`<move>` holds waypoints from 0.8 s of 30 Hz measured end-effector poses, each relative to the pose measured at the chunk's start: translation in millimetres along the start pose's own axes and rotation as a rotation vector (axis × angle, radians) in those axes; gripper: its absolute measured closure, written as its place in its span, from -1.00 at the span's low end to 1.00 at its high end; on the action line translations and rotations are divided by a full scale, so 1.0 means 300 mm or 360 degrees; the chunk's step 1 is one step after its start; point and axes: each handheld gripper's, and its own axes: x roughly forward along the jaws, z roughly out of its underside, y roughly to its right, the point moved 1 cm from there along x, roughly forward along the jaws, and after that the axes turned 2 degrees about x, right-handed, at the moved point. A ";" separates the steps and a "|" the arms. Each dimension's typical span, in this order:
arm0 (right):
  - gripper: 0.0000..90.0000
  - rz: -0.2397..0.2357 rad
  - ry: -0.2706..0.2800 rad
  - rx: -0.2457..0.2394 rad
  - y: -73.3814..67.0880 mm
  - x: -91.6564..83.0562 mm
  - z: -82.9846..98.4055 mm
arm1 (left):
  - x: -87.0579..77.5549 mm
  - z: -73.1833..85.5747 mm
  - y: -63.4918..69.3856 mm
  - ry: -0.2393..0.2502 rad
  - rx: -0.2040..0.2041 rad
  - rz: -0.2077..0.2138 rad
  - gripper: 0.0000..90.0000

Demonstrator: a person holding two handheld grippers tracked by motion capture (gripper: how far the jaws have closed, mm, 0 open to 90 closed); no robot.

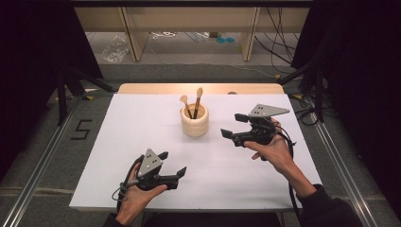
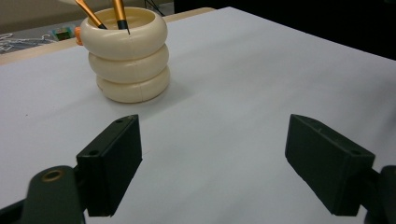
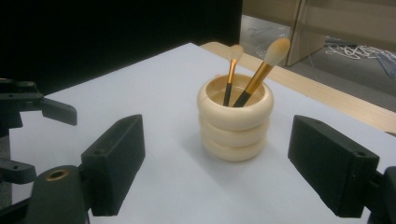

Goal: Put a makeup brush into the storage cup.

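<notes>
Left gripper [image 1: 171, 164] near-left over white table [image 1: 118, 156], jaws apart, empty. Right gripper [image 1: 234, 125] farther right, jaws apart, empty. Cream ringed wooden holder [image 1: 195, 121] mid-far, two gold-handled makeup brushes [image 1: 197, 101] inside. Nothing grasped; no progress evident.

Cream holder [image 3: 235, 122], gold-handled brushes [image 3: 258, 77], white table [image 1: 142, 142].

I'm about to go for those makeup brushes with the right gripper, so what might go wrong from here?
1. The two makeup brushes lean apart in the cream ringed holder; the wide-open right gripper may catch both, or the rim.
2. The holder stands free on the white table, so a sideways pull could tip or drag it.
3. The left gripper is open and away from the holder, so nothing steadies it.
</notes>
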 end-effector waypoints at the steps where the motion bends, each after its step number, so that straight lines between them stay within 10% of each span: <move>1: -0.56 0.0004 0.0023 0.0001 -0.002 0.001 0.002 | 0.000 0.000 0.000 0.0000 0.0000 0.0000 -0.59; 24: -0.56 -0.0010 -0.0004 0.0013 -0.026 -0.048 0.061 | 0.000 -0.001 0.001 0.0003 0.0001 0.0000 -0.59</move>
